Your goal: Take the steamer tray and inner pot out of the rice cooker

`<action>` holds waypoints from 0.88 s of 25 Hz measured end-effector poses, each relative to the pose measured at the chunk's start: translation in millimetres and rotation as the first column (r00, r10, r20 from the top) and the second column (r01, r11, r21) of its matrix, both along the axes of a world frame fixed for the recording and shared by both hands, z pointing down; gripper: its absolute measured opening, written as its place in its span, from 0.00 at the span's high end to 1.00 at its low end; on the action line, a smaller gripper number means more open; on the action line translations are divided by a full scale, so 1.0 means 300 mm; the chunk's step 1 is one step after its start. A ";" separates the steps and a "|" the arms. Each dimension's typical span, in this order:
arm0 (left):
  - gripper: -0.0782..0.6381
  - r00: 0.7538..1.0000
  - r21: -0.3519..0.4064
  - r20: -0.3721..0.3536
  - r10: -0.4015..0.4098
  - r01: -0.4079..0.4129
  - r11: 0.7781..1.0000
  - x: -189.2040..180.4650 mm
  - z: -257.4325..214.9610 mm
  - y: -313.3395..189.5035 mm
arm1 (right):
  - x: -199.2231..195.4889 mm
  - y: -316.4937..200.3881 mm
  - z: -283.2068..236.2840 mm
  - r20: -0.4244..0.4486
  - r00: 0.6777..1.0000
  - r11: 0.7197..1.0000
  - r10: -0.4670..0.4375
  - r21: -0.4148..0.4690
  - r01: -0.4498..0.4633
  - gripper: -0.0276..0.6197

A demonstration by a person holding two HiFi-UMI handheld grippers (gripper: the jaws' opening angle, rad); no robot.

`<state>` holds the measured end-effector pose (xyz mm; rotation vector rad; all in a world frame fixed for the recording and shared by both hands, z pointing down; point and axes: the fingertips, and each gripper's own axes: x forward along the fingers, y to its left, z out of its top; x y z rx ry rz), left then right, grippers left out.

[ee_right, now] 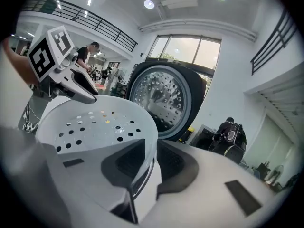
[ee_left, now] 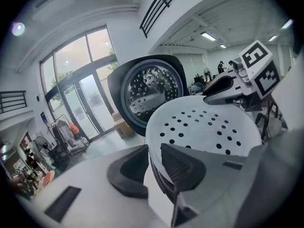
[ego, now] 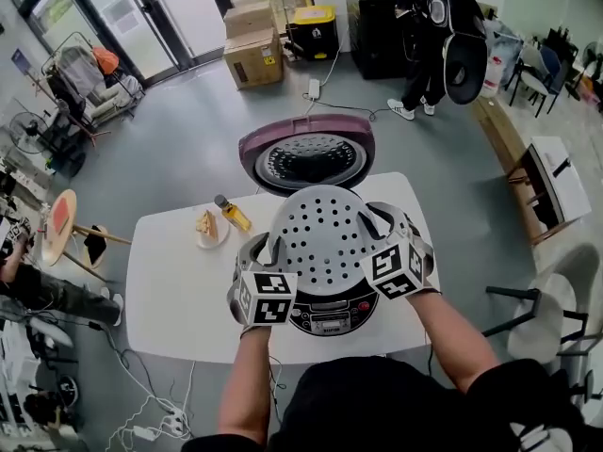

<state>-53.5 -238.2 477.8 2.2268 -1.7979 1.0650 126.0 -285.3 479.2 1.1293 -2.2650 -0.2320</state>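
- Two grippers hold one white perforated steamer tray (ego: 320, 238) by opposite sides of its rim, at the centre of the head view.
- The left gripper (ego: 268, 246) holds the tray's lower-left rim. In the left gripper view its dark fingers (ee_left: 128, 167) pinch the rim's edge, one inside the tray (ee_left: 204, 127) and one outside.
- The right gripper (ego: 379, 218) holds the right rim. In the right gripper view its fingers (ee_right: 175, 163) likewise clamp the thin rim, with the tray's holed floor (ee_right: 95, 125) spreading to the left.
- The tray sits level over the opening of the rice cooker (ego: 330, 316), whose dark control panel shows just below it, between the two marker cubes.
- The cooker's lid (ego: 306, 158) stands open behind the tray, maroon outside, with a round metal plate inside.
- The cooker stands on a white table (ego: 179, 290).
- Left of the tray, a small plate (ego: 209, 238) carries a wedge of food, and a little bottle (ego: 232, 214) of yellow liquid lies just beside it.
- Cardboard boxes (ego: 252, 45) sit on the floor at upper centre, and a person in black (ego: 429, 26) stands at upper right.
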 end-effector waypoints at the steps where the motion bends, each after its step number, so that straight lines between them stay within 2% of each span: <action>1: 0.77 1.000 0.006 0.002 -0.008 0.008 1.000 0.006 -0.011 0.010 | 0.004 0.005 -0.013 0.004 1.000 1.000 -0.007 0.007 0.007 0.84; 6: 0.77 0.999 0.036 0.014 -0.050 0.049 0.998 0.013 -0.042 0.062 | 0.003 0.034 -0.044 0.018 0.999 0.998 -0.048 0.041 0.047 0.84; 10: 0.78 0.998 0.044 -0.013 -0.066 0.067 0.997 -0.026 -0.043 0.086 | -0.038 0.058 -0.046 0.013 0.998 0.997 -0.064 0.046 0.063 0.84; 22: 0.78 0.998 0.091 -0.031 -0.054 0.056 0.994 -0.422 -0.105 0.131 | -0.429 0.125 -0.123 0.003 0.999 0.995 -0.045 0.093 0.044 0.84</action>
